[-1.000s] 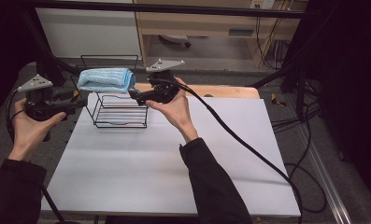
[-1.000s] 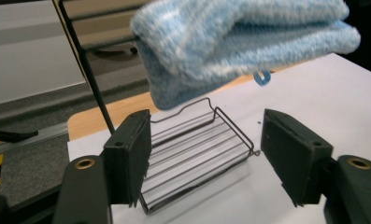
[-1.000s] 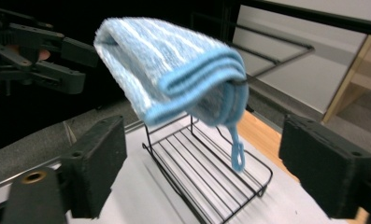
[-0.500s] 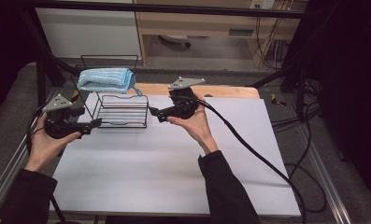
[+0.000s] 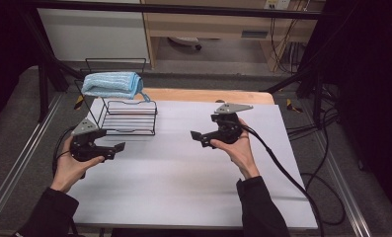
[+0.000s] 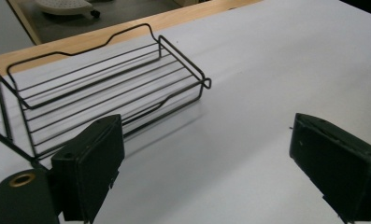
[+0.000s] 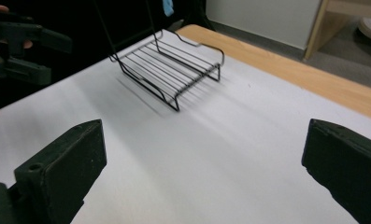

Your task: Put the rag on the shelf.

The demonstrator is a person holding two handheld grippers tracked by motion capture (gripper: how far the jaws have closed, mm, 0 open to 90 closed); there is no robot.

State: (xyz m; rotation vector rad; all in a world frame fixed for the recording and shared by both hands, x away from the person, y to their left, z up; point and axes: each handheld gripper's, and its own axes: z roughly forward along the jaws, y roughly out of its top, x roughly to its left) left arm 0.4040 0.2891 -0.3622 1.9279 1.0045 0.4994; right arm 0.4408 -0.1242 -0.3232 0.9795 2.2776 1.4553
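A folded blue towel point(image 5: 112, 85) lies on the top tier of a black wire rack point(image 5: 127, 116) at the table's far left. My left gripper point(image 5: 113, 150) hovers low over the white table in front of the rack, pointing right. Its jaws have just been opening and stand open with nothing between them. The rack's lower shelf point(image 6: 108, 93) shows beyond this gripper point(image 6: 216, 172). My right gripper point(image 5: 198, 138) is at mid-table, pointing left at the rack point(image 7: 174, 70). This gripper point(image 7: 206, 172) has also just been opening, and its wide jaws hold nothing.
The white table top point(image 5: 183, 182) has a wooden strip point(image 5: 208, 95) along its far edge. A black cable point(image 5: 282, 168) trails from the right gripper across the table's right side. Dark frame posts point(image 5: 43, 84) stand at the left, and more cables point(image 5: 302, 131) lie on the floor at the right.
Both grippers have pulled away from the towel's ends and come down toward the table. The right one has swung to the right. Both pairs of jaws stand wider. The towel stays on the rack.
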